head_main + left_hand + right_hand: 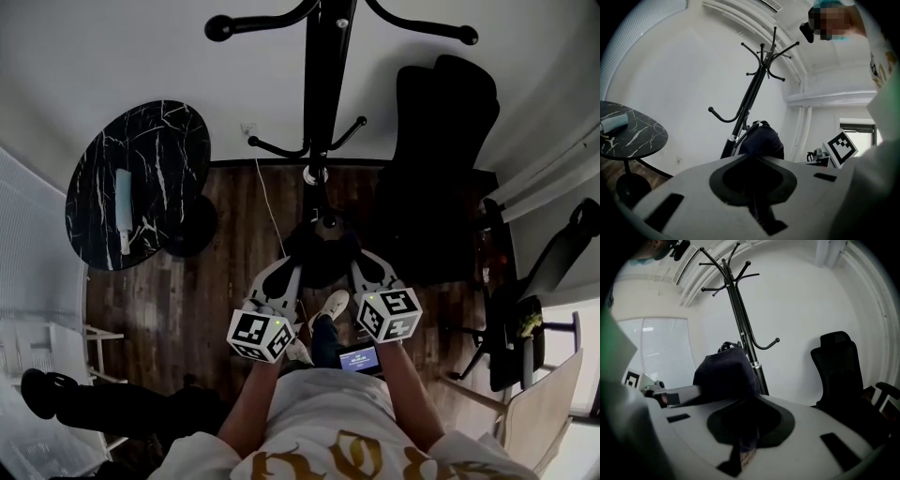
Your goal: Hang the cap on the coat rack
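Note:
A dark cap (pixel 323 255) hangs between my two grippers, just in front of the black coat rack (pixel 319 103). The rack's pole and hooked arms rise at the top middle of the head view. My left gripper (pixel 284 274) is shut on the cap's left side and my right gripper (pixel 364 270) on its right side. In the left gripper view the cap (pixel 761 140) bulges above the closed jaws, with the coat rack (pixel 750 101) behind it. In the right gripper view, cap (pixel 725 373) fabric is pinched between the jaws, and the coat rack (pixel 740 310) stands close behind.
A round black marble table (pixel 150 159) with a pale object (pixel 123 202) on it stands at the left. A black office chair (pixel 441 159) stands right of the rack, another chair (pixel 534 309) at far right. My shoe (pixel 330 305) and a small screen (pixel 359 357) show below.

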`<state>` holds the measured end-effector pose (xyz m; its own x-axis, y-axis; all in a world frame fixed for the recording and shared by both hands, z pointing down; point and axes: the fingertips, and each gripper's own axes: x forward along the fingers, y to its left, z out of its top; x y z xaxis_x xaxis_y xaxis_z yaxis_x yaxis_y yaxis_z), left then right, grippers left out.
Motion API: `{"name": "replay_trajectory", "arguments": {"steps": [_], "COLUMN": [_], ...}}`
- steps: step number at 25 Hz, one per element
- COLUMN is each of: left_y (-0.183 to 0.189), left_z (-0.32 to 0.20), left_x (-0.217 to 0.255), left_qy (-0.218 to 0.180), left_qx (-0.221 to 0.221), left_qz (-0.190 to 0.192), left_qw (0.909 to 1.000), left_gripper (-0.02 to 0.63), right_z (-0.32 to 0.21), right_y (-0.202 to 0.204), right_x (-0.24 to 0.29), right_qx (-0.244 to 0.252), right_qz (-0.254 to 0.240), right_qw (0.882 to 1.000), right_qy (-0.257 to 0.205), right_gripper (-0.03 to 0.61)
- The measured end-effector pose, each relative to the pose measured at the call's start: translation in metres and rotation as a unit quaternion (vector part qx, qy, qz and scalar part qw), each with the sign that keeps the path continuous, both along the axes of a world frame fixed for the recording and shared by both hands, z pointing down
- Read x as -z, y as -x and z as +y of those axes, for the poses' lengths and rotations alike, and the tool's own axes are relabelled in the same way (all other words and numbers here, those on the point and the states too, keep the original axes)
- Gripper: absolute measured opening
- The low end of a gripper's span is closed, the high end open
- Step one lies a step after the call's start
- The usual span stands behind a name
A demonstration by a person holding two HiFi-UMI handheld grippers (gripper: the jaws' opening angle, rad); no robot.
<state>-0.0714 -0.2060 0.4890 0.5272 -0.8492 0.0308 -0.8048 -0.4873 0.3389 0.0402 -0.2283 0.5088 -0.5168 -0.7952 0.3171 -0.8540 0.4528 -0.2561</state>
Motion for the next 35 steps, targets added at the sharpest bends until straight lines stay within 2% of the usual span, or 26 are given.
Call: {"name": "replay_trajectory", "arguments": {"steps": [20, 35], "left_y": [0.001, 0.007], "left_z": [-0.004, -0.020], "left_x": [-0.019, -0.033], "left_qy": [0.029, 0.033], "left_qx": [0.001, -0.003], "left_qz": [-0.008, -0.028], "left_qw": [0.9996, 0.9990], "left_gripper": [0.029, 0.029], "right_z": [-0.001, -0.020], "right_y": [-0.002, 0.001], "right_x": [-0.014, -0.025], "right_qx": [0.005, 0.003], "right_qz": [0.004, 0.046], "right_qw": [1.000, 0.999], "right_qy": [0.017, 0.006], "right_gripper": [0.021, 0.021]}}
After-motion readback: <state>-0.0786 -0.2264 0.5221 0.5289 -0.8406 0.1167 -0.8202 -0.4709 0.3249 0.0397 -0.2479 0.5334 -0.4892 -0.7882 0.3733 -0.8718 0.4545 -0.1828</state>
